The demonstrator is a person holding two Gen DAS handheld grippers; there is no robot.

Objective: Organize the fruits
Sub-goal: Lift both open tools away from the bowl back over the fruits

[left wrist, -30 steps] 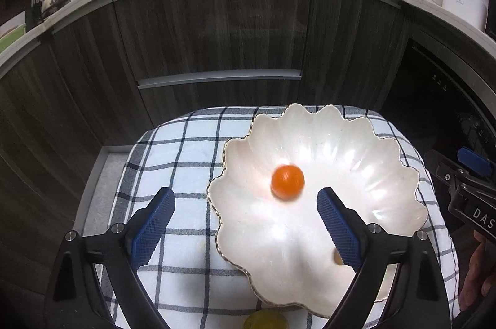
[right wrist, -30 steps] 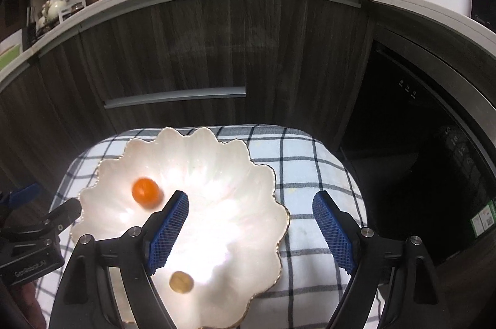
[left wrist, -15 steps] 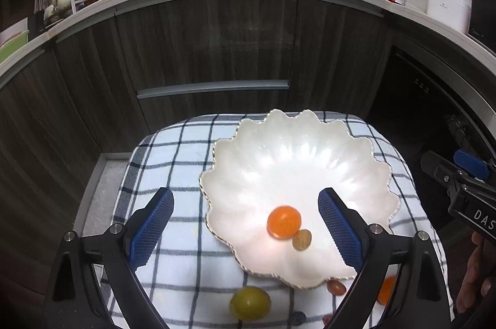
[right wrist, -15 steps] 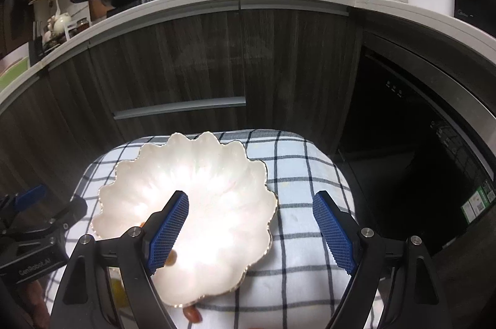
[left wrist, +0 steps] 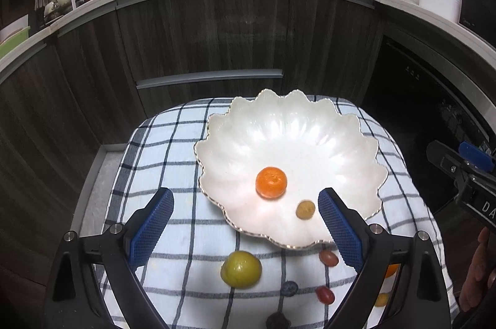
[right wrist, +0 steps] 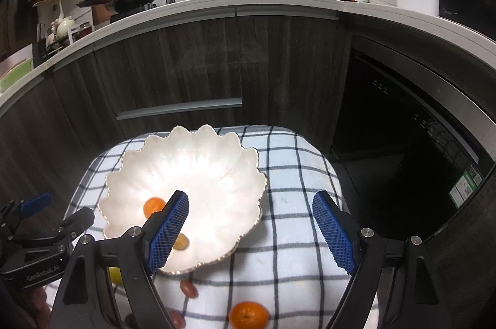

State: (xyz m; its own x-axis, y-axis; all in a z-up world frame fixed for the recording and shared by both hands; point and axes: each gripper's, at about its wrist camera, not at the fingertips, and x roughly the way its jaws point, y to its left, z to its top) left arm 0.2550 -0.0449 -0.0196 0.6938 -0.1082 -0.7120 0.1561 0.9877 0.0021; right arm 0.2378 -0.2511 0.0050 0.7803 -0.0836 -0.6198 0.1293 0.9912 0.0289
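Through my left wrist camera, my left tongs (left wrist: pixel 245 226) stand released, blue pads wide apart with nothing between them, hovering over the near edge of the checked cloth (left wrist: pixel 161 143) that covers the tabletop. The white scalloped bowl (left wrist: pixel 310 124) sits on the cloth ahead and a little to the right. Inside it lie an orange mandarin (left wrist: pixel 271 182) and, just beside it on the near right, a small brownish fruit (left wrist: pixel 305 210). Outside the bowl, on the cloth near its front rim, I see a yellow-green fruit (left wrist: pixel 241 269), two red grapes (left wrist: pixel 329 257), a dark blueberry (left wrist: pixel 290 288) and another dark berry at the bottom edge. Part of an orange fruit shows behind my right-hand pad. My right tongs (left wrist: pixel 465 164) jut in at the right edge.

Through my right wrist camera, my right tongs (right wrist: pixel 250 229) are likewise released and hold nothing. The bowl (right wrist: pixel 217 155) lies to the left, its near part under my left-hand pad; the mandarin (right wrist: pixel 154 206) and the brownish fruit (right wrist: pixel 180 242) show inside it. On the cloth (right wrist: pixel 294 174) in front of the bowl rest a red grape (right wrist: pixel 189 288) and a second mandarin (right wrist: pixel 249 315), well apart from the bowl. My left tongs (right wrist: pixel 46 220) show at the left edge.
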